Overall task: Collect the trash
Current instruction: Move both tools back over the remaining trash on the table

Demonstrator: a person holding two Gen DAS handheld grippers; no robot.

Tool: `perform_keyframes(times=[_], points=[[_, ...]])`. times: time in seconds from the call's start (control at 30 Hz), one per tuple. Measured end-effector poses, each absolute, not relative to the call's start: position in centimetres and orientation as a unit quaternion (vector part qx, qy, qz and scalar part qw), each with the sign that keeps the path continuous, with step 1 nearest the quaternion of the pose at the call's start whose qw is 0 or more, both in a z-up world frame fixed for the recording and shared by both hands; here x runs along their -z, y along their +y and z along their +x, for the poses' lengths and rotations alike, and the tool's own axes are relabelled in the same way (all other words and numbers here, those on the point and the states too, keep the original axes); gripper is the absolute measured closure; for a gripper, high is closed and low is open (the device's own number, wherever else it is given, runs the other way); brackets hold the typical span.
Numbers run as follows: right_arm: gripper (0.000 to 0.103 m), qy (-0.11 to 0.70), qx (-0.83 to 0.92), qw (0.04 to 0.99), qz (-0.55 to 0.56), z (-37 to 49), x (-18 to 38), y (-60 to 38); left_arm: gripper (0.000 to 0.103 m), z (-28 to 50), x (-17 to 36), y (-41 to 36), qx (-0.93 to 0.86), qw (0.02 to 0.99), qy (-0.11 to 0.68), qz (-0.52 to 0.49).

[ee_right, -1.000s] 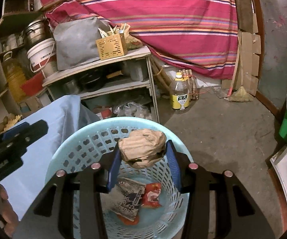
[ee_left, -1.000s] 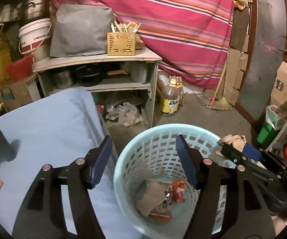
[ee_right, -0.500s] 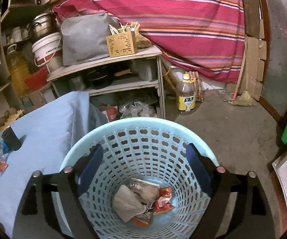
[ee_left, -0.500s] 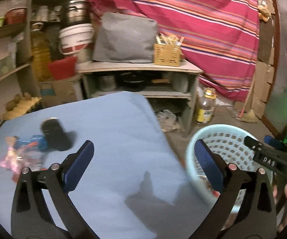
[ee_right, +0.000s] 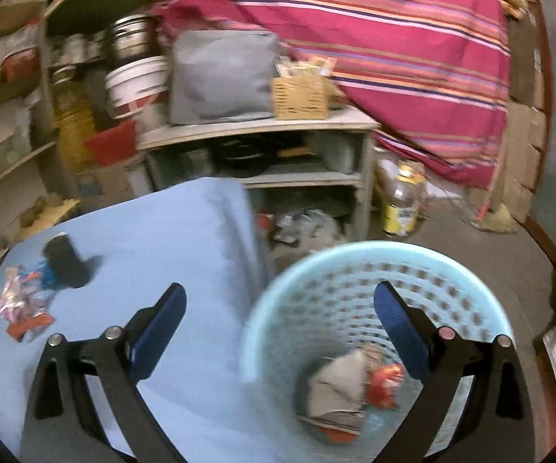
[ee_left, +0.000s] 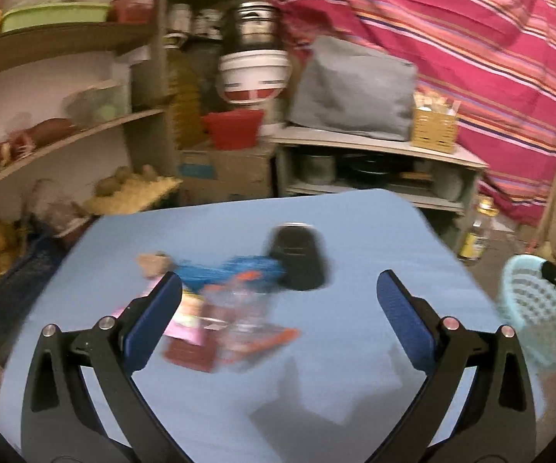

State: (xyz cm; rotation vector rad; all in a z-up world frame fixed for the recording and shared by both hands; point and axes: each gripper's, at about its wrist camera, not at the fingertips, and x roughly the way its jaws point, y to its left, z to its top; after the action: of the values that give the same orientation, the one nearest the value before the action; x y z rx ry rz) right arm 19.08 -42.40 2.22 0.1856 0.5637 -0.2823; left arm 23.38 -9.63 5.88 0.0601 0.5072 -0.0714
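Trash (ee_left: 216, 308) lies in a small heap on the blue table (ee_left: 355, 405), mixed wrappers in pink, blue and orange, with a dark upright cup (ee_left: 297, 260) touching its far edge; more trash (ee_right: 347, 393) already sits at the bottom of the basket (ee_right: 278, 308) on the floor beside the table. Our left tongs (ee_left: 278, 308) stand wide apart and empty, aimed at the heap. Our right tongs (ee_right: 280, 320) have just been opening, nothing is between their pads, and they hang over the basket's near rim. Both views are smeared, so we judge the first risk to be a badly placed close: thin, slippery wrappers may slide out from the pads, or several may come up together and shed on the way across. The cup stands so close that a wide sweep could tip it or drag it along; whether it counts as trash we cannot tell. The basket sits below the table edge, so a release too early would drop pieces on the floor, and a knock on its rim could shift it.
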Motion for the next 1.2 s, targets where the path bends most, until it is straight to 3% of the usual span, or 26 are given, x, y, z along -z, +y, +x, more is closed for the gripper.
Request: perform_keyframes(times=[0.53, 1.2], points=[[0.007, 0.305, 0.039, 0.951, -0.033, 25.0, -1.5, -24.1, 0.005, 27.6, -2.6, 5.2, -0.054, 0.958, 0.283, -0.005], [0.007, 0.324, -0.025, 0.943, -0.074, 27.4, 0.2, -11.7, 0.005, 27.5, -0.2, 13.1, -0.078, 0.947, 0.311, -0.021]])
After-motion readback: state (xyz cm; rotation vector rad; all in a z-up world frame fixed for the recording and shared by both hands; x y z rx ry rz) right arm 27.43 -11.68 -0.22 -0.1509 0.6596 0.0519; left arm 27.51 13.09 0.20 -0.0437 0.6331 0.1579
